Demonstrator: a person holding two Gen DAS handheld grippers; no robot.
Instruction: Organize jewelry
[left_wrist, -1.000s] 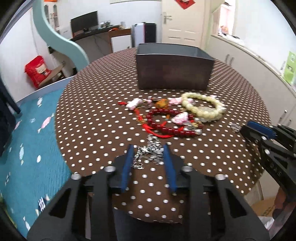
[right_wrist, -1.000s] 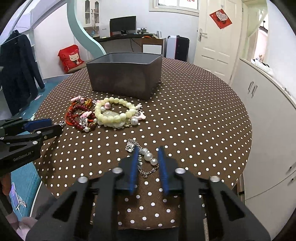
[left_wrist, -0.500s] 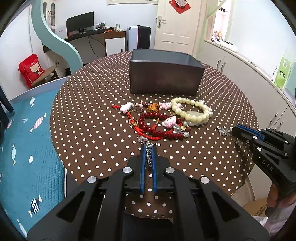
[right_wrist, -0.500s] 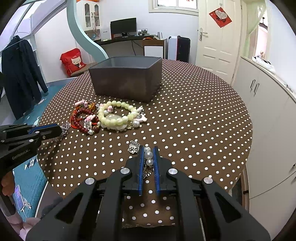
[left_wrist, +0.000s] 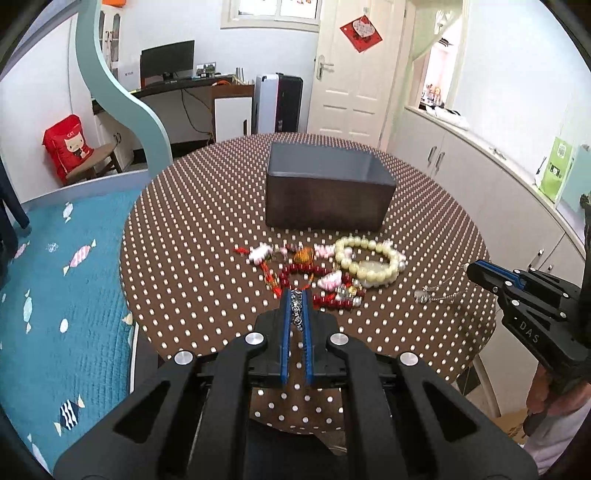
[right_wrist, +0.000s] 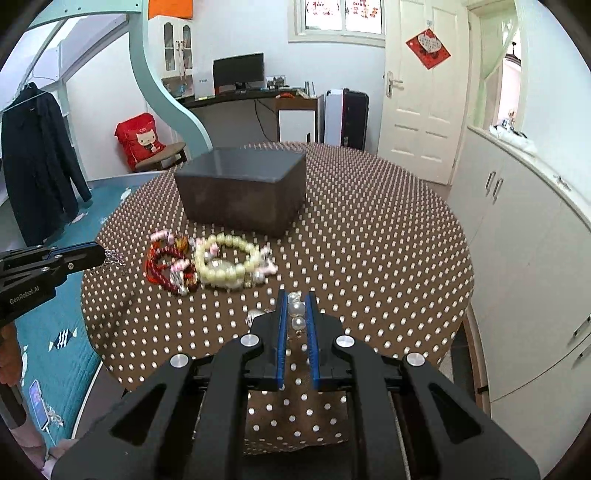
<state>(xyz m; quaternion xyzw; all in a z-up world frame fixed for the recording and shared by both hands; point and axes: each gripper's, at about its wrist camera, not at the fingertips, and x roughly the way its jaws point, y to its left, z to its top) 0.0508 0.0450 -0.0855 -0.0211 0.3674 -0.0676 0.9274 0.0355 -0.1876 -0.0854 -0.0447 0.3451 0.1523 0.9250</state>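
Note:
My left gripper (left_wrist: 296, 301) is shut on a silver chain (left_wrist: 296, 310) and holds it above the table, near the front edge. It also shows in the right wrist view (right_wrist: 96, 254) with the chain (right_wrist: 112, 257) hanging from its tip. My right gripper (right_wrist: 296, 306) is shut on a pearl bracelet (right_wrist: 296, 313), lifted off the table. It shows in the left wrist view (left_wrist: 471, 271) with the bracelet (left_wrist: 436, 293) dangling. A dark open box (left_wrist: 325, 190) stands at mid table. A red bead bracelet (left_wrist: 306, 280) and a pale green bead bracelet (left_wrist: 365, 260) lie in front of it.
The round table (left_wrist: 192, 236) has a brown polka-dot cloth. A teal bed (left_wrist: 55, 295) is on the left, white cabinets (right_wrist: 524, 236) on the right. Small pink and amber charms (left_wrist: 280, 253) lie beside the red beads.
Both grippers closed on their pieces, the left on the silver chain and the right on the pearl bracelet, then rose and drew back from the table with them.

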